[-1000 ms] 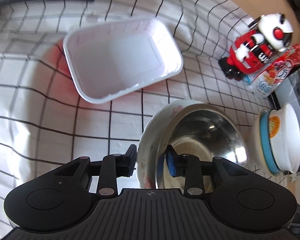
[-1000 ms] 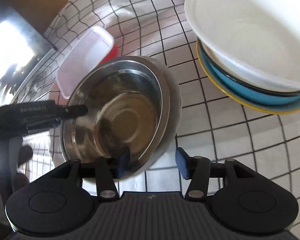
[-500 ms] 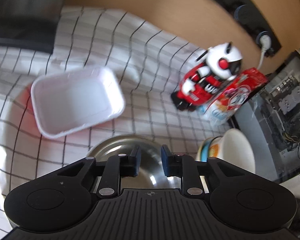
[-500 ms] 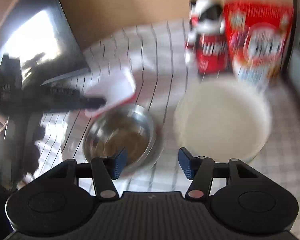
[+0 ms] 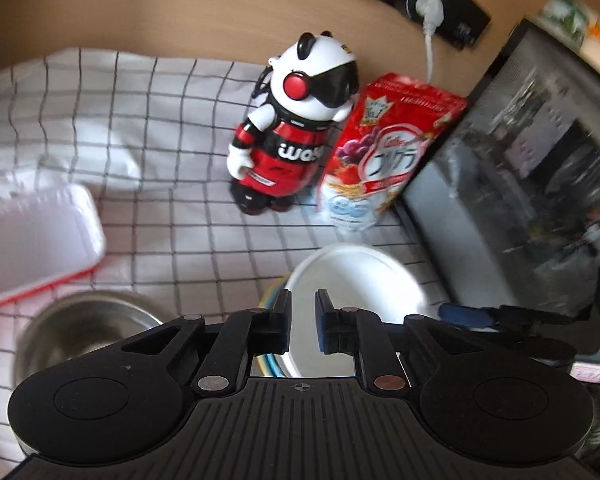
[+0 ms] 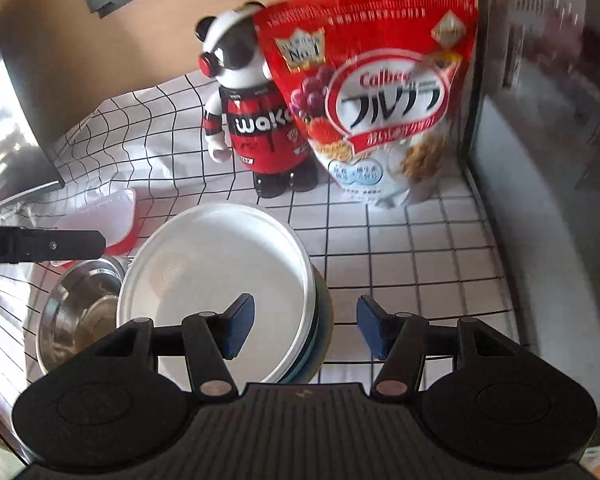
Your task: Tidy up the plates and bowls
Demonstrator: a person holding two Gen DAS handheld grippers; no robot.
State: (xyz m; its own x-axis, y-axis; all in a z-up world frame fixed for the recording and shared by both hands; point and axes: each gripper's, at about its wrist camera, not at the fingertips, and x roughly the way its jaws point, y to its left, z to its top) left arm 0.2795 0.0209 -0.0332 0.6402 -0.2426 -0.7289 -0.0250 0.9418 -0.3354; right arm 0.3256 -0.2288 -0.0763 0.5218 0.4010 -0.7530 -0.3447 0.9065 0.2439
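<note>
A white bowl (image 6: 216, 280) sits on top of a stack of blue and yellow dishes (image 6: 320, 340) on the checked cloth; it also shows in the left wrist view (image 5: 360, 280). A steel bowl (image 6: 76, 312) stands left of the stack, and shows in the left wrist view (image 5: 88, 332). My left gripper (image 5: 302, 320) is nearly closed with a small gap, empty, above the white bowl's left rim. My right gripper (image 6: 304, 328) is open and empty, straddling the stack's right rim from above. The left gripper's finger shows in the right wrist view (image 6: 56, 244).
A white rectangular tray (image 5: 32, 240) with a red underside lies at the left. A red and white panda figure (image 5: 292, 132) and a red cereal bag (image 5: 384, 152) stand at the back. A dark glass-fronted case (image 5: 520, 184) borders the right side.
Both grippers have lifted away from the steel bowl and swung right toward the white bowl stack. The left gripper let go of the steel bowl's rim and narrowed; the steel bowl stays on the cloth.
</note>
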